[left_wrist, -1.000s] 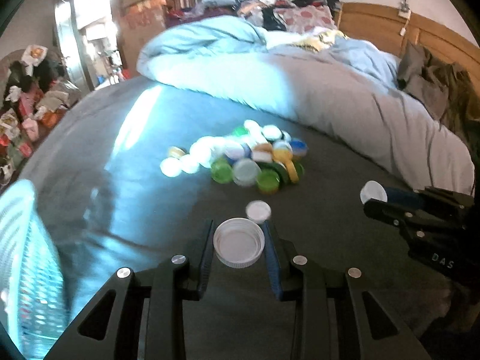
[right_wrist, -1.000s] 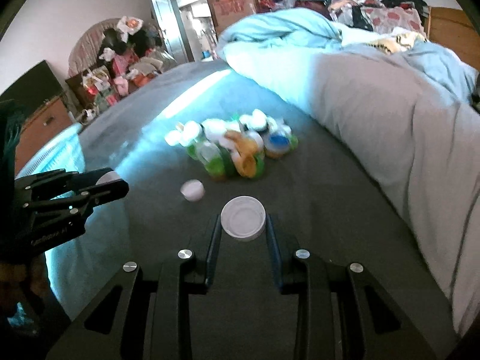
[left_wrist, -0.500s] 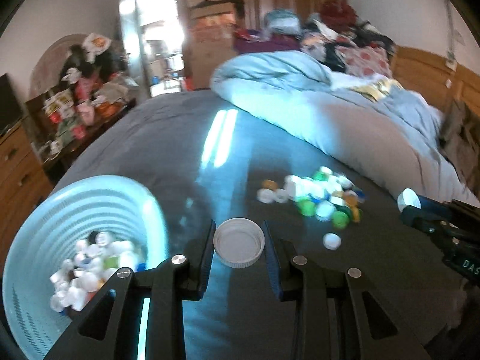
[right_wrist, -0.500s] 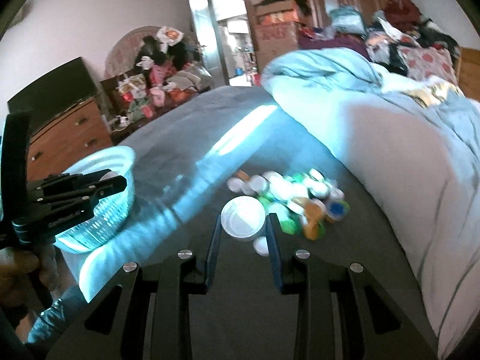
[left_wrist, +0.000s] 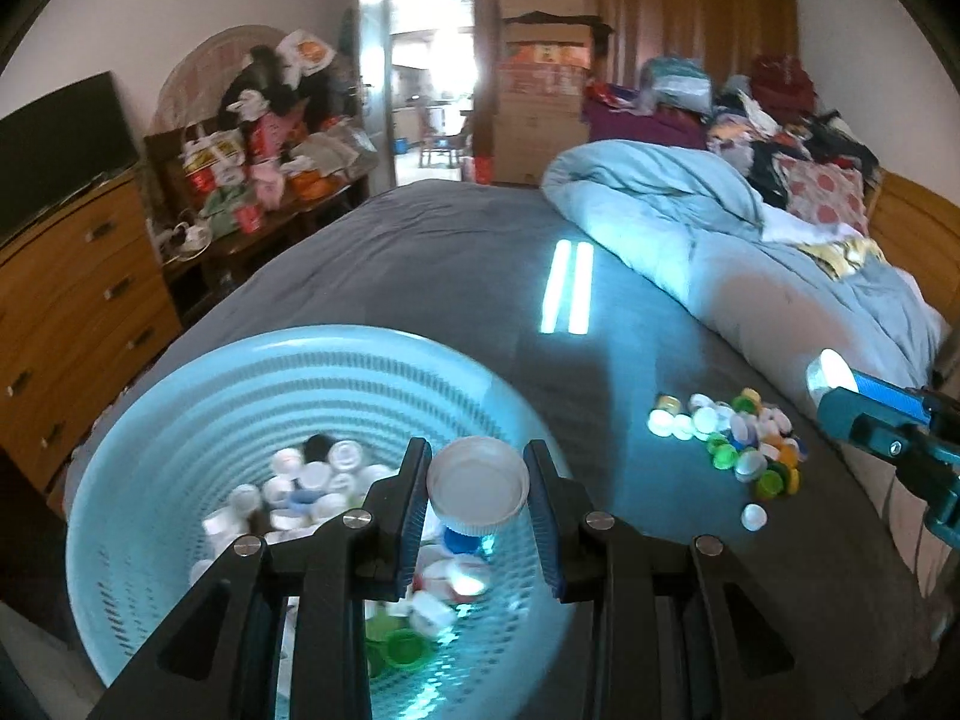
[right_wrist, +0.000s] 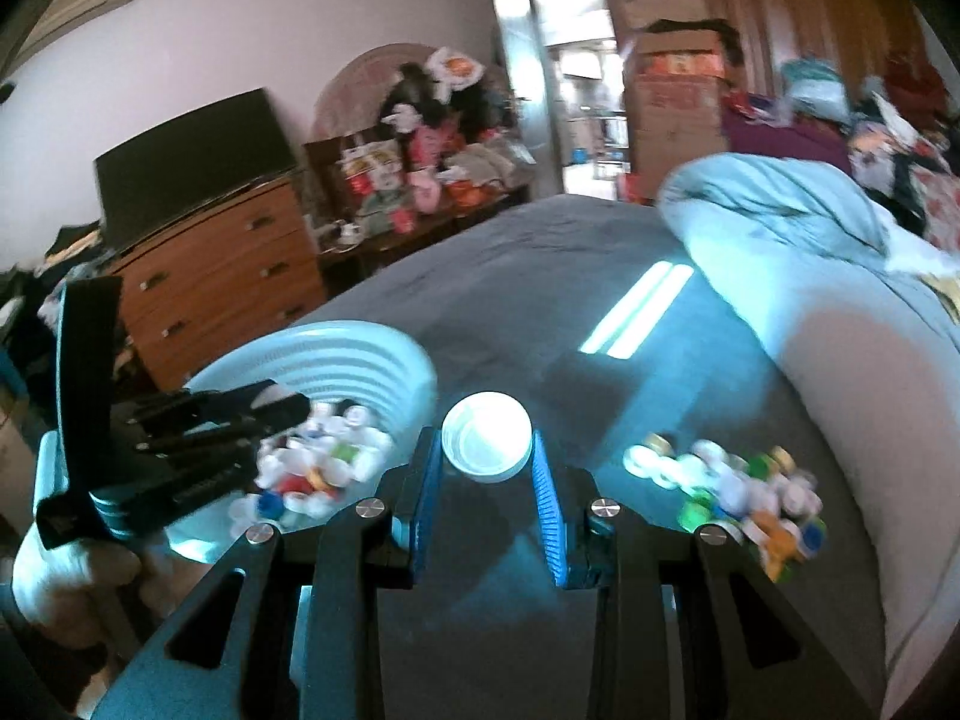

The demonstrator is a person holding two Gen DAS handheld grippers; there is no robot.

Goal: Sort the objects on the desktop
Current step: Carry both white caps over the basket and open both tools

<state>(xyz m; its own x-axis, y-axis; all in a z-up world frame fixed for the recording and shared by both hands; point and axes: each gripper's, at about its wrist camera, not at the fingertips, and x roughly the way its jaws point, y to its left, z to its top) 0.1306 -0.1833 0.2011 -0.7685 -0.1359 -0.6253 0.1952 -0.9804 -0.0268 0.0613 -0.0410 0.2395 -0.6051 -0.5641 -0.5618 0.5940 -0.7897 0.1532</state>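
Note:
My left gripper (left_wrist: pixel 478 489) is shut on a white bottle cap (left_wrist: pixel 478 493), held open side up over the light blue basket (left_wrist: pixel 180 396), which holds several caps. My right gripper (right_wrist: pixel 487 459) is shut on another white cap (right_wrist: pixel 487 437), a little right of the basket (right_wrist: pixel 336 354) and above the grey bed cover. A pile of coloured caps (left_wrist: pixel 735 441) lies on the cover to the right, also seen as the pile (right_wrist: pixel 732 489) in the right wrist view. One lone white cap (left_wrist: pixel 753 517) lies just in front of the pile.
A folded blue quilt (left_wrist: pixel 690 222) lies along the right side of the bed. A wooden dresser (left_wrist: pixel 72 276) with a dark screen stands left of the bed, beside cluttered shelves. The right gripper shows at the left wrist view's right edge (left_wrist: pixel 882 420).
Both grippers have swung left and risen, away from the cap pile and toward the basket, each still holding its white cap. The basket has come fully into view under the left gripper.

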